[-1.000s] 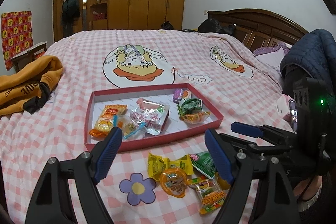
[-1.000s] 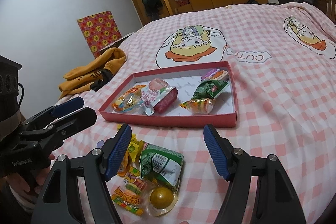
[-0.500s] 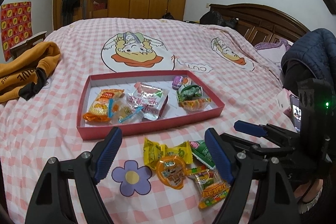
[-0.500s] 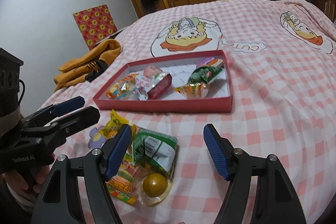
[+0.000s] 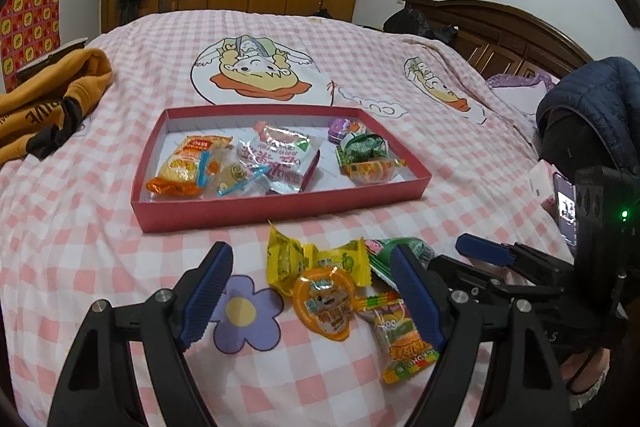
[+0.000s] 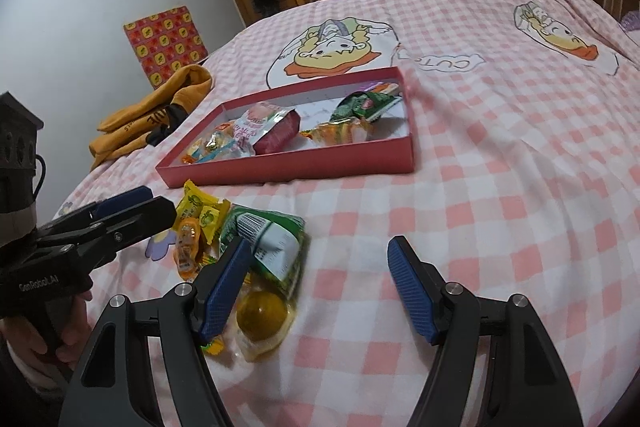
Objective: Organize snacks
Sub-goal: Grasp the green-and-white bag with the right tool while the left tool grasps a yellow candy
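Left wrist view: left gripper (image 5: 310, 291) spread wide, gripping nothing, hovering low over a loose pile of snacks on the pink checked bedspread (image 5: 80, 259). Orange jelly cup (image 5: 324, 303) right between the blue pads, yellow candy packets (image 5: 288, 259) just behind it, striped gummy pack (image 5: 404, 343) partly tucked under the right-hand pad, green packet (image 5: 380, 259) peeking out behind that. Red tray (image 5: 280, 207) a bit further up the bed, already holding several wrapped snacks. Orange hoodie (image 5: 52, 99) bunched off to the left.

Right wrist view, same pile from the other side: right gripper (image 6: 316, 287) also wide open and empty-handed, sitting beside the pile rather than over it. Left pad near the green packet (image 6: 268, 243), which lies label up; round yellow jelly (image 6: 262, 315) in clear wrap just below that. Left gripper (image 6: 120, 207) poking in from the left, a hand (image 6: 60, 331) wrapped round its handle.
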